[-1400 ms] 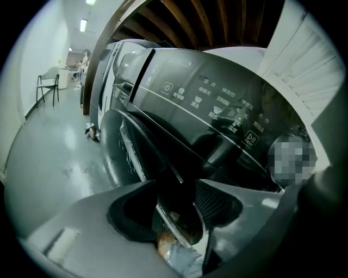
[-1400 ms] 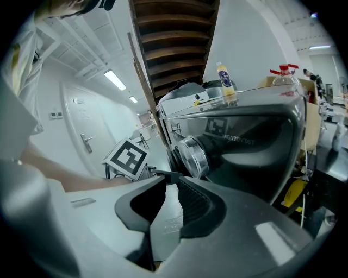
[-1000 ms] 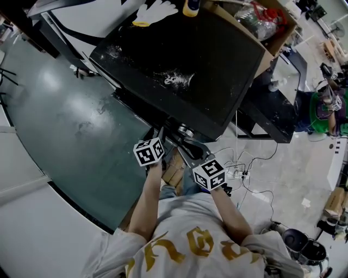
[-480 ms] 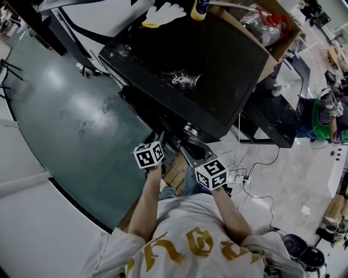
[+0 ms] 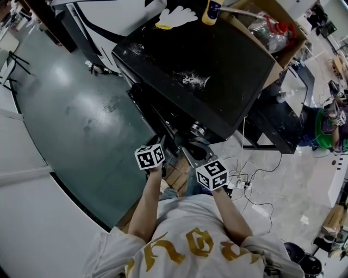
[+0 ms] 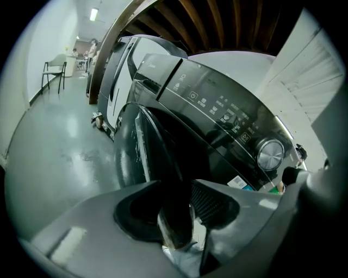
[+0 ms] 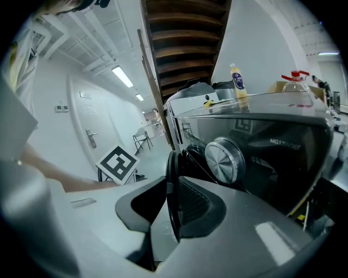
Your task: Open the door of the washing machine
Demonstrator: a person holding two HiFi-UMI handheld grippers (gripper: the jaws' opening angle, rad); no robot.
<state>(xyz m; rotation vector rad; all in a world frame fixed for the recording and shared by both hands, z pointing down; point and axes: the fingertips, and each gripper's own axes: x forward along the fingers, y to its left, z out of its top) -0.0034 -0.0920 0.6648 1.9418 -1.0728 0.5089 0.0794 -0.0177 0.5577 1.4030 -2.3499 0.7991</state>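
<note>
Forearms (image 5: pixel 145 203) come up from the lower centre of the head view, and both tools meet at the same spot just below the middle of that frame. Left gripper (image 6: pixel 182 214) has its jaws drawn narrow on the dark rim of the door (image 6: pixel 133 149), with the ribbed pad (image 6: pixel 212 203) against the rim's right side. That pinch looks meant to give a firm hold for pulling. Right gripper (image 7: pixel 173 203) is set the same way, its jaws close together with a thin, dark, curved edge running upright between them, seemingly the same rim. Using 2 holds on 1 rim probably steadies the swing.

The door itself stands ajar at the left centre of the left gripper view, angled out from the front of the washing machine (image 5: pixel 206 65). The opening therefore seems under way but not finished. Above the door slopes the control panel (image 6: pixel 217 103), with its round knob (image 6: pixel 270 153) at the right.

Farther off, a bottle (image 5: pixel 212 10) and a cardboard box (image 5: pixel 272 24) sit at the top edge of the head view, clear of the door's path. Green floor (image 5: pixel 70 108) fills the left.
</note>
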